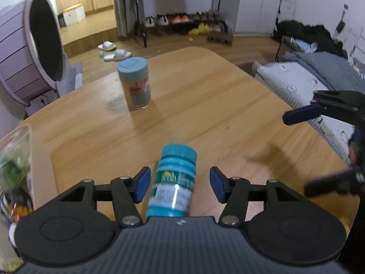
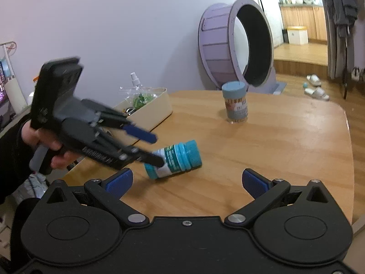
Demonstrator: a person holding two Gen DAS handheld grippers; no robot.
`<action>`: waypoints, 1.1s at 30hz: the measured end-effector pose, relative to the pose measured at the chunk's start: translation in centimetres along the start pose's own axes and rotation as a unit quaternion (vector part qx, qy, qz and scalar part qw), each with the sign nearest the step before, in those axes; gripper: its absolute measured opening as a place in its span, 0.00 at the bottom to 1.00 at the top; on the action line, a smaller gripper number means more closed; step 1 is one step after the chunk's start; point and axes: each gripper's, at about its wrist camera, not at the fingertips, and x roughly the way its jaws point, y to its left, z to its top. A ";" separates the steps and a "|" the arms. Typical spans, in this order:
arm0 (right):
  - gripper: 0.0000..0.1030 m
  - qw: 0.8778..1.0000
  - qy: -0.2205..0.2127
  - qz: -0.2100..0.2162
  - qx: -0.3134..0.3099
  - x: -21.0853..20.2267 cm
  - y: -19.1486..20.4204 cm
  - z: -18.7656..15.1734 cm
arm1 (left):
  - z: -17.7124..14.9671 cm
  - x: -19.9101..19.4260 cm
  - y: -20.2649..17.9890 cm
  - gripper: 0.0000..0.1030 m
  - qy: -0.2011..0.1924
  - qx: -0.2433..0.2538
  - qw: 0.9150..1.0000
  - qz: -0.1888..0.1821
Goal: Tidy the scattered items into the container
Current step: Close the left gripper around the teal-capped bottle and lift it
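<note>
Mounted on the left gripper (image 1: 180, 185), looking steeply down along its blue-padded fingers across the light wooden table (image 1: 205, 105) toward the far shoe rack, with the small teal-capped plastic bottle (image 1: 174, 182) lying close between the fingers. Mounted on the right gripper (image 2: 187, 182), set low and near the table's edge, facing across the same tabletop toward the pale wall at left. Shared by both: the teal bottle, the upright blue-lidded clear jar (image 2: 236, 104), the lilac wooden wheel (image 2: 237, 45), and each other's gripper.

teal bottle (image 2: 175, 159): 1 | blue-lidded jar (image 2: 236, 104): 1 | cream container (image 2: 150, 111): 1 | grippers: 2, left gripper (image 1: 180, 186), right gripper (image 2: 186, 182) | worktop (image 2: 285, 150): 1
</note>
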 end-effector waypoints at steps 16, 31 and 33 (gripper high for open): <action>1.00 1.000 0.003 -0.007 -0.007 0.0 0.3 0.2 | 0.8 3.9 0.2 0.44 0.041 0.048 0.998 -0.004; 1.00 1.000 0.001 -0.005 -0.010 0.0 0.4 0.1 | -5.1 -4.0 0.9 0.44 -0.140 -0.019 0.990 0.004; 1.00 1.000 0.000 -0.004 -0.013 0.1 0.6 0.2 | -5.7 -4.2 0.9 0.44 -0.148 -0.032 0.989 0.004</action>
